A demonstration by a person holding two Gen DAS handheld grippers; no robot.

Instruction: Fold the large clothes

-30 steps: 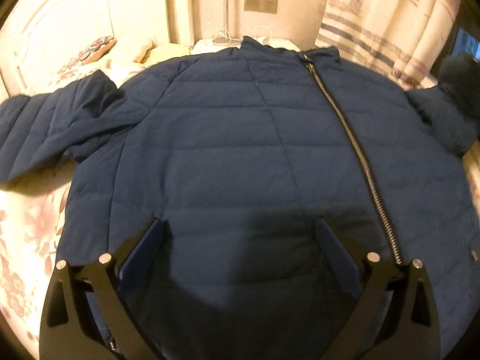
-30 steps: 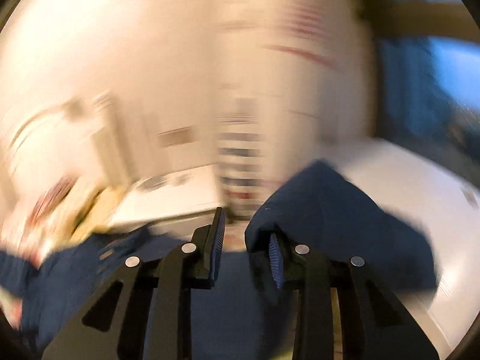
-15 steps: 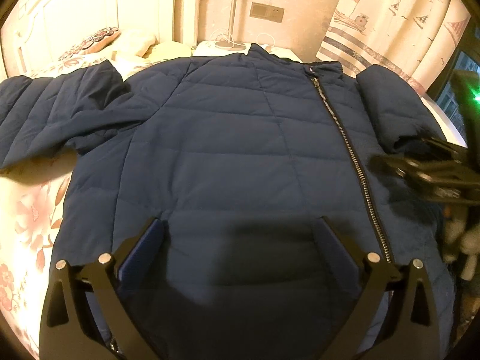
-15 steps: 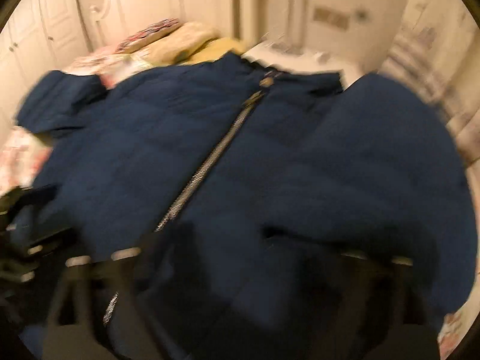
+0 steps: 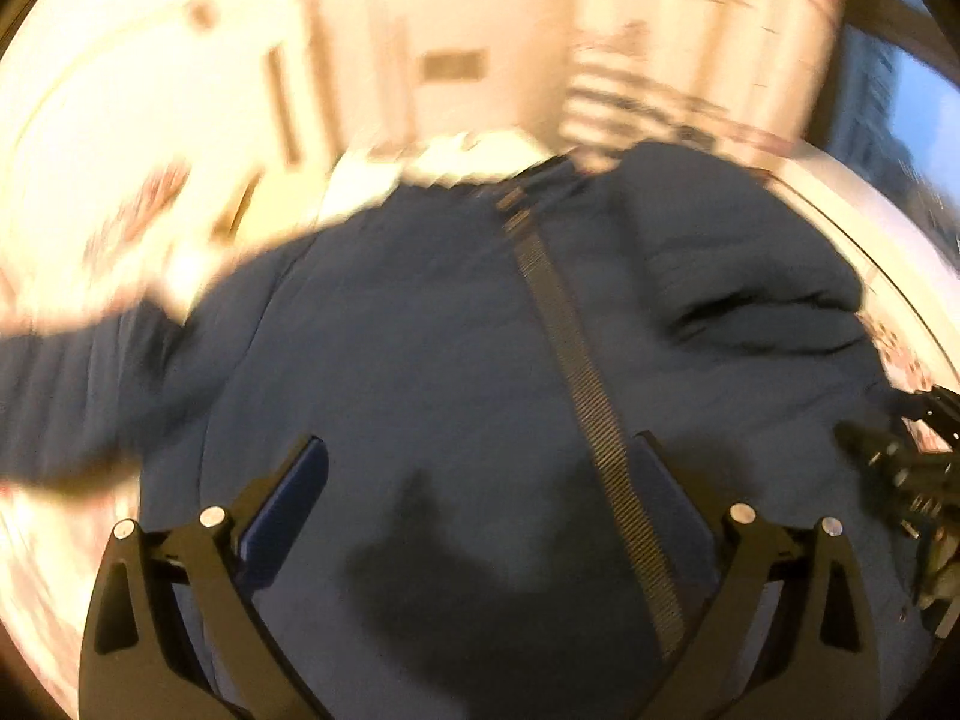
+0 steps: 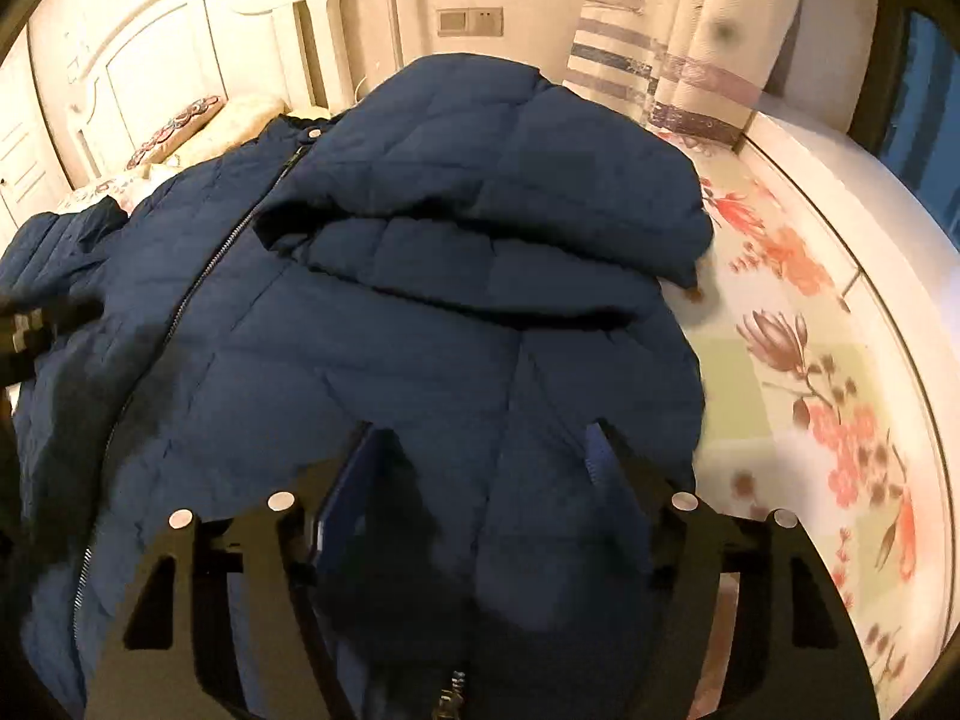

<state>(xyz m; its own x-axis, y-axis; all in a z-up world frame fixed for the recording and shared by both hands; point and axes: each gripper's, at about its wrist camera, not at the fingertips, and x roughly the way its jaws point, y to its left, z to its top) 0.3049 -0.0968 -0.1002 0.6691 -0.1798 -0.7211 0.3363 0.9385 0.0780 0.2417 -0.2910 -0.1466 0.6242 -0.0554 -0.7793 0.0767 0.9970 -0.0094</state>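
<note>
A navy quilted jacket (image 6: 420,330) lies front up on the bed, zipper (image 6: 222,252) closed. Its right sleeve (image 6: 510,180) is folded across the chest; the other sleeve (image 5: 72,396) stretches out to the left. My right gripper (image 6: 486,432) hovers over the lower right part of the jacket. Its jaws stand apart and are closing, with only flat fabric below them and nothing pinched. My left gripper (image 5: 480,444) is open wide above the lower front of the jacket (image 5: 420,360), beside the zipper (image 5: 576,372). That view is motion-blurred. The right gripper (image 5: 900,468) shows at its right edge.
The floral bedsheet (image 6: 810,330) lies bare to the right of the jacket, up to the bed's edge. A white headboard (image 6: 150,60) and pillows (image 6: 198,120) are at the far left, a striped curtain (image 6: 690,30) and window (image 6: 924,90) behind.
The right gripper let go of the sleeve, which now lies folded over the chest, and sank toward the jacket's lower right. The left view swung and blurred as that gripper moved.
</note>
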